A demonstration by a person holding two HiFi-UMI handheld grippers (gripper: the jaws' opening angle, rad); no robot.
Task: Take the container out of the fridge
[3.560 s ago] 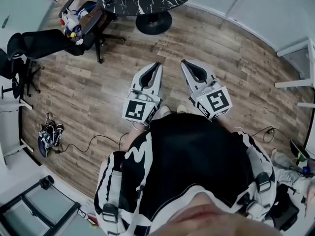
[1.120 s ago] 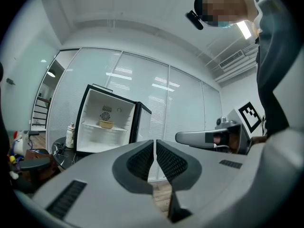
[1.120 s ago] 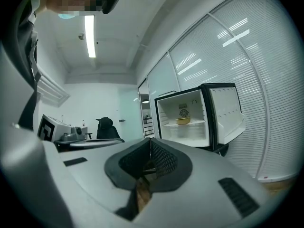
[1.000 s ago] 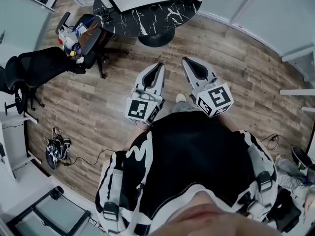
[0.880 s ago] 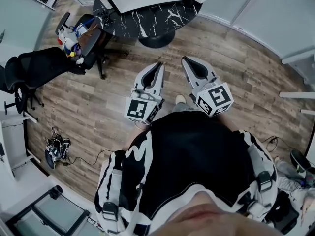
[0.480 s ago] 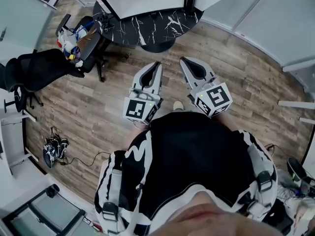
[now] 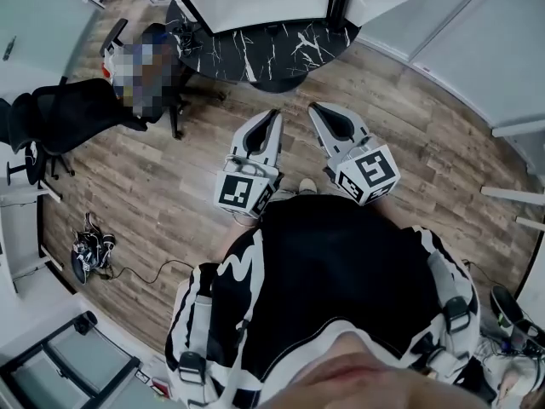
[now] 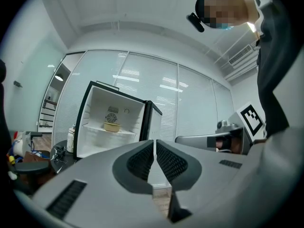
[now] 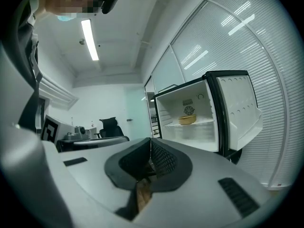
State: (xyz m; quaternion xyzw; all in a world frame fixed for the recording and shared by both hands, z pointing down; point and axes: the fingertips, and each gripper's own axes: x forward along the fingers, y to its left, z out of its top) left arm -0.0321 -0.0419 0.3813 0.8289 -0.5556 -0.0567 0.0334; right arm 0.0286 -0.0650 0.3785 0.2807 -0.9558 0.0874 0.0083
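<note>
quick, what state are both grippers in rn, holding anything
left gripper: closed, holding nothing
right gripper: closed, holding nothing

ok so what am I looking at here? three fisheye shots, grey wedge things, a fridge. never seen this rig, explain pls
There is no robot arm: a person holds a two-jaw gripper in each hand. The top-down picture comes from a camera on the person's head. It shows the left gripper and right gripper held out over a wooden floor, each with a marker cube at its back. The other two pictures come from cameras riding on the grippers and looking along the jaws, so the grey wedges are the jaws themselves. Both pairs are closed together with nothing between them. Ahead is a small fridge with its door open, standing on a black marbled table. On its shelf sits a yellowish container. Nothing is held yet.
</note>
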